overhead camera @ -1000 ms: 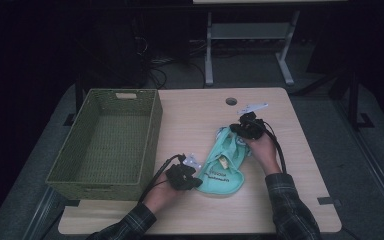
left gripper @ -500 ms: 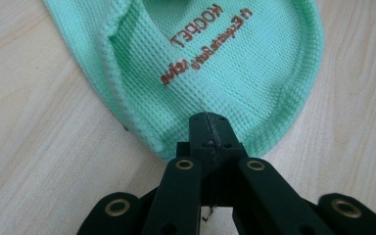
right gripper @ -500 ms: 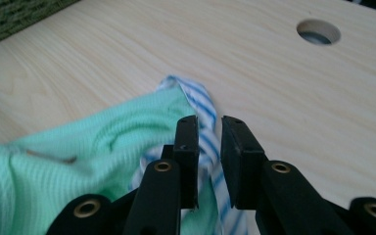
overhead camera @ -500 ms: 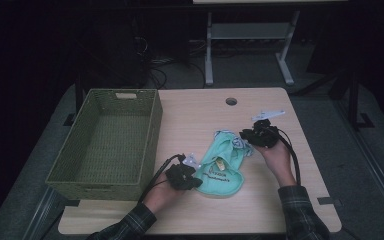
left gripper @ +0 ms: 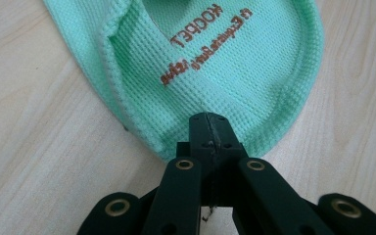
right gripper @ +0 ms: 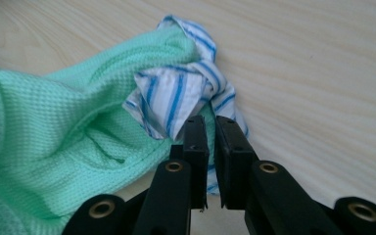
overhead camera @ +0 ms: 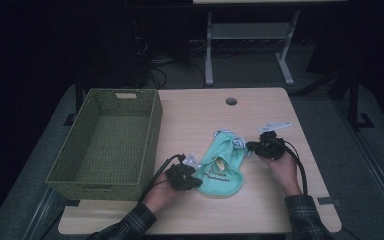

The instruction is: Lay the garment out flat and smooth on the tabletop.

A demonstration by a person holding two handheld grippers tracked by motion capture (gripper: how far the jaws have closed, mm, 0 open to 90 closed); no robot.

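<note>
Your mint-green waffle-knit cloth piece with brown lettering [overhead camera: 223, 167] sits low and centre in the high view, flat on the pale wooden counter [overhead camera: 260, 210], right of the green woven basket [overhead camera: 107, 137]. Your left gripper [left gripper: 209, 128] has its jaws clenched on the rounded hem, so that end looks pinned in place. Your right gripper [right gripper: 210, 129] has its jaws nearly together, grasping the blue-and-white striped lining [right gripper: 178, 95] at the cloth's other end, toward the right of the high view. Holding both ends like that looks like you're folding or bunching it up; I'd guess the basket on the left is where it's headed, so keep both grips tight
</note>
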